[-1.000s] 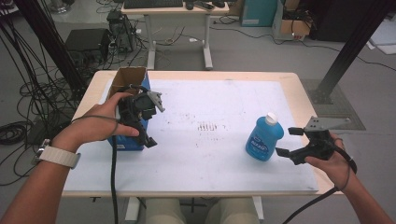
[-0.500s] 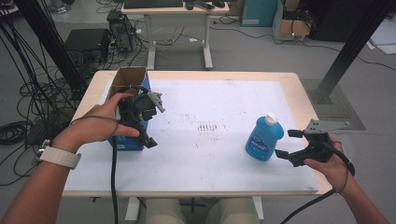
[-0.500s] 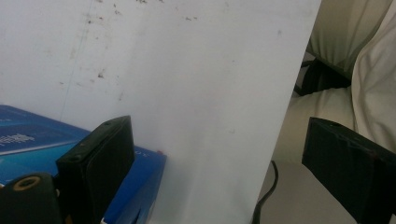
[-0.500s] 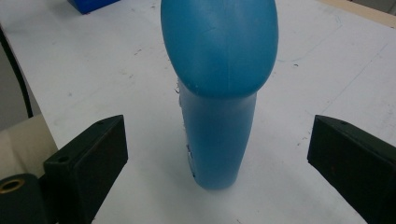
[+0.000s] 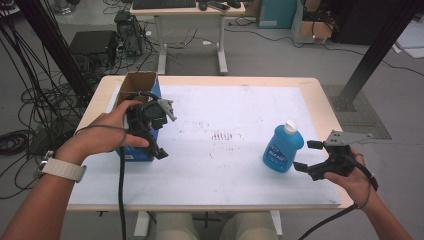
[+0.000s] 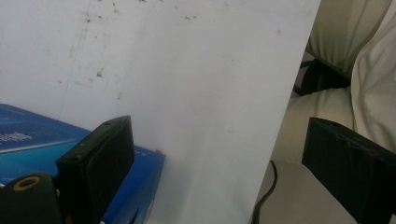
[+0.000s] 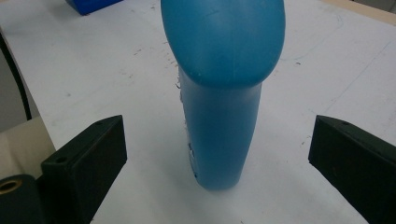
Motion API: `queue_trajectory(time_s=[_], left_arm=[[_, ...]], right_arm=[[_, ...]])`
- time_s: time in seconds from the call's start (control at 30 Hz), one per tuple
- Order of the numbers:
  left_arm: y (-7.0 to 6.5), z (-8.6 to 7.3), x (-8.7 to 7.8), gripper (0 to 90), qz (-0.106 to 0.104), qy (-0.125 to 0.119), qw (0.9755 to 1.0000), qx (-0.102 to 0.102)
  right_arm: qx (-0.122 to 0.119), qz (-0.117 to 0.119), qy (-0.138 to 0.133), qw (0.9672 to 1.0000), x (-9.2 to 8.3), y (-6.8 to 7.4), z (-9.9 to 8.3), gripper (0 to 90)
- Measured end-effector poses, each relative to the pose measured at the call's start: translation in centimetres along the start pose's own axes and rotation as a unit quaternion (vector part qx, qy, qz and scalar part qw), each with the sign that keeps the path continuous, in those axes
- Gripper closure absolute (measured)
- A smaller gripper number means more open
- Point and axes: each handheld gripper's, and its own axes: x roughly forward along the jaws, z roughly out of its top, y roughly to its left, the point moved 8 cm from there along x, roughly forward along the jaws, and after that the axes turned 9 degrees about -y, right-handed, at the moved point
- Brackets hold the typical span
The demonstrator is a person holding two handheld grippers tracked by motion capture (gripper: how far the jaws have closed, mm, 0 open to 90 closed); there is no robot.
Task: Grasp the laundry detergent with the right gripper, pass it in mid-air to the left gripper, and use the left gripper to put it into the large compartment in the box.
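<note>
While the blue bottle stands upright on the white table top, toward its right side, its white cap sits on top and a label faces the person; in the right gripper view it is a narrow blue body swelling to a broad shoulder. The right gripper sits just beside it, jaws spread wide with nothing between them, pointing at the bottle and near the table's right front edge. Bare table stretches from the bottle leftward to the blue cardboard box, well apart. The left gripper hangs over that box, jaws wide apart and holding nothing, close to the table's front edge.
</note>
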Motion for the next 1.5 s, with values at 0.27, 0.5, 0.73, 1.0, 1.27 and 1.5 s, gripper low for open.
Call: queue_trajectory(time_s=[0.27,0.5,0.73,1.0,1.27,1.5], left_arm=[[-0.05,0.02,0.1,9.7,0.0,0.0,1.0,-0.001],[-0.06,0.03,0.18,9.7,-0.002,0.001,1.0,-0.001],[-0.07,0.01,0.22,9.7,-0.002,0.001,1.0,-0.001],[-0.1,-0.01,0.19,9.7,-0.002,0.001,1.0,-0.002],[-0.07,-0.03,0.22,9.6,-0.003,0.0,1.0,-0.002],[-0.04,-0.04,0.21,9.7,-0.002,0.0,1.0,-0.002]], right_arm=[[0.001,0.001,-0.005,1.0,0.19,0.05,-0.25,4.4],[0.002,0.001,-0.01,0.9999,0.33,0.01,-0.39,4.5],[0.009,0.0,-0.015,0.9999,0.45,0.09,-0.36,4.5],[0.002,-0.001,-0.014,0.9999,0.35,0.0,-0.27,4.5],[0.003,-0.001,-0.015,0.9999,0.39,0.02,-0.28,4.6],[0.011,-0.003,-0.016,0.9998,0.44,0.15,-0.2,4.6]])
